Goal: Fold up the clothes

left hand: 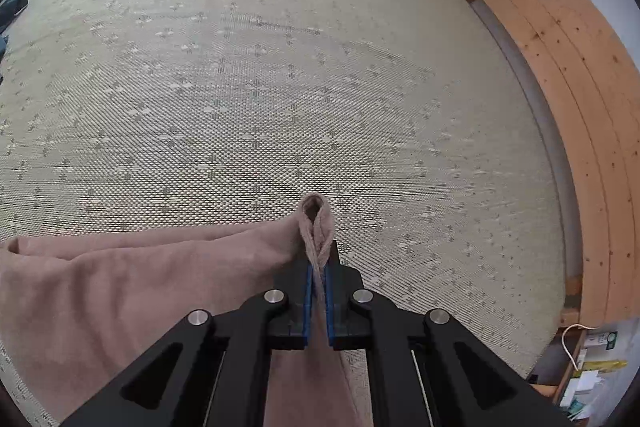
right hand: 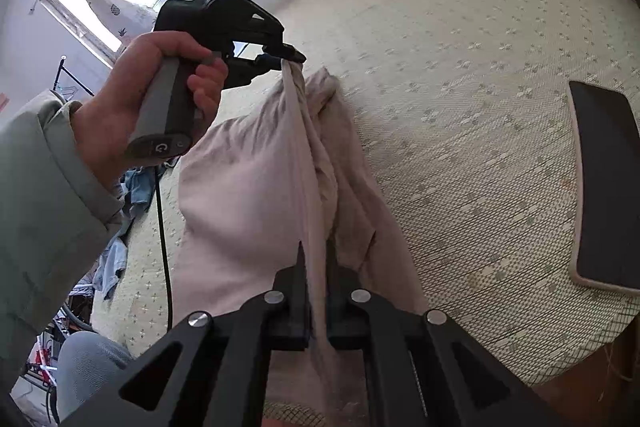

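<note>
- So, your left tool [left hand: 319, 269] is pinching a folded edge of the pink cloth [left hand: 132, 279]; a small loop of the hem sticks out past the blue pads [left hand: 307, 291].
- Your right tool [right hand: 318, 279] is pressed together on another edge of the same cloth; the fabric runs straight between its jaws.
- In the right view you can see the left tool held up in your hand [right hand: 132, 103], with the cloth hanging from its tip down to the bed [left hand: 280, 87].
- The cloth is stretched between the two tools, bunched and creased in the middle, with its lower part resting on the patterned mat.
- Done so far, by the look of it: you have two grip points and the garment is lifted. No neat fold shows yet.
- Left to do, I judge: spread it flat on the bed, smooth the wrinkles, then make the folds.
- More clothes [right hand: 132, 187] lie in a heap at the bed's far edge, so the task seems to be at an early stage.
- Mind the phone [right hand: 604, 183] lying on the bed near the cloth when you lay it out.
</note>
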A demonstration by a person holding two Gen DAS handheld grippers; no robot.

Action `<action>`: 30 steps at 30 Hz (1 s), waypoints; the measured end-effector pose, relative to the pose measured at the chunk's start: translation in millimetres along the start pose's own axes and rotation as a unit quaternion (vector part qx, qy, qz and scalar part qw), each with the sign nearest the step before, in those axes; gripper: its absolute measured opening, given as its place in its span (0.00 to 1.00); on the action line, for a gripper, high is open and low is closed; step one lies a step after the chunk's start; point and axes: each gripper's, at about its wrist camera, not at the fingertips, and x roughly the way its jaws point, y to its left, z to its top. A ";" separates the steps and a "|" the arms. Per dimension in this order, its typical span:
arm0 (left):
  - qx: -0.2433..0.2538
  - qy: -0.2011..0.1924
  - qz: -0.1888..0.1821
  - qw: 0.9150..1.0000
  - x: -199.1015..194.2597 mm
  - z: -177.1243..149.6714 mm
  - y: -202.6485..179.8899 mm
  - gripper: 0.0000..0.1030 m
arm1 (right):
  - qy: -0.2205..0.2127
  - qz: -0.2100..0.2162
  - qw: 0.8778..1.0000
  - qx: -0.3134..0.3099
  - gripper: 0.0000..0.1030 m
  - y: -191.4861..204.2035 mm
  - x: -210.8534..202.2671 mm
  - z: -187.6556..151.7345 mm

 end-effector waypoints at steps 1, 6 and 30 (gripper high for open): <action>0.000 0.000 0.004 1.000 3.6 0.2 -0.4 0.04 | 0.002 -0.004 1.000 0.002 0.02 -2.7 2.4 0.1; 0.026 -0.005 0.011 1.000 14.3 -1.5 -4.6 0.06 | 0.017 -0.033 0.999 -0.017 0.04 -7.8 18.5 -1.1; 0.104 -0.111 -0.115 0.982 -137.1 -64.3 135.4 0.65 | -0.066 -0.070 0.990 -0.099 0.41 40.3 -15.0 9.5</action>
